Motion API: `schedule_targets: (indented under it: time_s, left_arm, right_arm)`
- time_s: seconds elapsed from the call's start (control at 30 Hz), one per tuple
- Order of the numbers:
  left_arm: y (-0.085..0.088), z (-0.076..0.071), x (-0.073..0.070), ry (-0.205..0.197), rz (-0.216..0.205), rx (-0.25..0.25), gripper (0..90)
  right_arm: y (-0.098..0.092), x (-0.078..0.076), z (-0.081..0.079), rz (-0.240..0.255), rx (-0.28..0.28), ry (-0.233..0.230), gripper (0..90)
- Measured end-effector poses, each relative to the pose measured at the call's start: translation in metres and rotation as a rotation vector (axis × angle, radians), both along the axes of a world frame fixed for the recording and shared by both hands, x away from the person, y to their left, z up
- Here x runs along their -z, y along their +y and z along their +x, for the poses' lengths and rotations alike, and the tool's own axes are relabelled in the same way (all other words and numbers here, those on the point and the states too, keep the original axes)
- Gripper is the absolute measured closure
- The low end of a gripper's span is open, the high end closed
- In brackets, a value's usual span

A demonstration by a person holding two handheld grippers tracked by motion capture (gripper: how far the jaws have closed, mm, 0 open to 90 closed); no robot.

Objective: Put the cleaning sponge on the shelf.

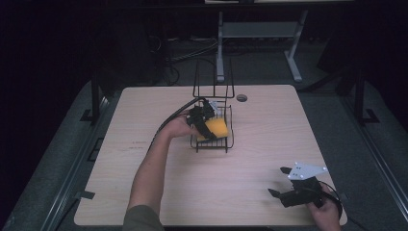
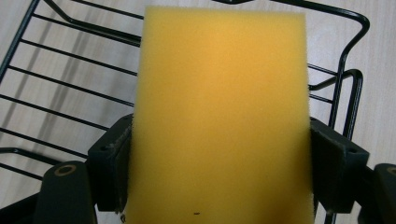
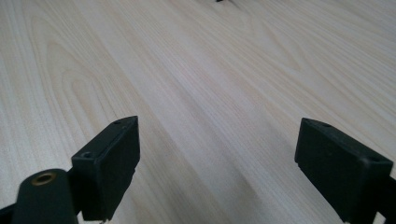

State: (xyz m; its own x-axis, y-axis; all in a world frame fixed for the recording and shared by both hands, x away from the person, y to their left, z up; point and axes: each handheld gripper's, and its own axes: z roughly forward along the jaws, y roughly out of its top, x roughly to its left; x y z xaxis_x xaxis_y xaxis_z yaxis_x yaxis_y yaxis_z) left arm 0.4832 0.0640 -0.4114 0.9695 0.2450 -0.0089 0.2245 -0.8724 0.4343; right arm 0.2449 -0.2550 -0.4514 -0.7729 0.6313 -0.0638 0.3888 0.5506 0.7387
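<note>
A yellow sponge hangs just over the black wire rack at the middle of the table. My left gripper is shut on the sponge. In the left gripper view the sponge sits pinched between both black pads, with the rack's wires beneath it. Near the table's front right corner my right gripper is held wide open above bare wood. The right gripper view shows its gap with nothing in it.
The rack has a tall wire back toward the table's far edge. A small round grommet lies in the tabletop right of it. Bare wood spreads to the left and front. Desk legs and cables stand beyond the far edge.
</note>
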Motion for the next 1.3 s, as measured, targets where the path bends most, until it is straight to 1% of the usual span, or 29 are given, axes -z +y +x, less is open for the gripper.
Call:
schedule_targets:
  time_s: [0.07, 0.2, 0.37, 0.43, 0.57, 0.63, 0.67, 0.77, 0.8, 0.9, 0.93, 0.97, 1.13, 1.17, 1.27, 1.3]
  left_arm:
    - [0.000, 0.000, 0.001, -0.002, -0.007, -0.007, 20.6]
    - [-0.001, 0.001, 0.000, -0.006, -0.011, -0.005, 19.6]
    - [0.000, 0.001, 0.001, 0.002, -0.005, -0.007, 17.7]
    - [0.000, 0.001, 0.000, -0.005, -0.003, -0.011, 17.1]
    - [0.003, 0.001, -0.004, -0.001, -0.005, -0.009, 16.0]
    - [0.005, 0.002, -0.007, 0.003, -0.018, -0.005, 16.0]
    - [0.006, 0.002, -0.008, 0.002, -0.018, -0.003, 16.0]
    - [0.008, -0.001, -0.012, 0.001, -0.016, -0.013, 16.0]
    - [0.009, -0.001, -0.014, -0.003, -0.013, -0.005, 16.0]
    - [0.010, -0.004, -0.017, -0.011, -0.012, -0.013, 16.0]
    - [0.010, -0.005, -0.018, -0.002, -0.015, -0.012, 16.0]
    - [0.009, -0.006, -0.019, -0.002, -0.017, -0.010, 15.9]
    - [0.009, -0.012, -0.021, -0.025, -0.007, -0.011, 15.9]
    - [0.010, -0.014, -0.022, -0.028, -0.007, -0.020, 15.9]
    - [0.012, -0.016, -0.023, -0.023, -0.010, -0.012, 15.9]
    - [0.013, -0.017, -0.023, -0.030, -0.009, -0.005, 15.9]
  right_arm:
    - [0.000, 0.000, 0.000, 0.002, 0.000, 0.000, 13.8]
    - [0.000, 0.000, 0.000, 0.001, 0.001, 0.002, 13.8]
    - [0.000, 0.000, 0.000, 0.008, 0.004, 0.006, 13.8]
    - [-0.001, 0.000, 0.000, 0.002, 0.003, 0.003, 13.8]
    - [0.000, 0.000, 0.000, -0.001, -0.001, 0.000, 13.8]
    - [0.000, 0.000, 0.000, -0.001, -0.001, 0.002, 13.8]
    - [0.000, 0.000, 0.000, -0.001, -0.001, 0.001, 13.8]
    - [0.001, -0.001, -0.001, 0.002, 0.001, 0.003, 13.8]
    - [0.002, -0.001, -0.001, 0.007, 0.003, 0.007, 13.8]
    - [0.002, 0.000, 0.000, -0.003, -0.006, -0.001, 13.8]
    - [0.003, 0.000, -0.001, -0.002, -0.006, 0.001, 13.8]
    - [0.003, 0.000, -0.001, -0.002, -0.006, 0.004, 13.8]
    - [0.001, -0.002, -0.002, 0.006, 0.000, 0.000, 13.8]
    - [0.001, -0.002, -0.002, 0.002, -0.001, -0.005, 13.8]
    - [0.001, -0.002, -0.002, 0.002, -0.001, -0.003, 13.8]
    - [0.002, -0.002, -0.002, 0.002, -0.003, -0.003, 13.8]
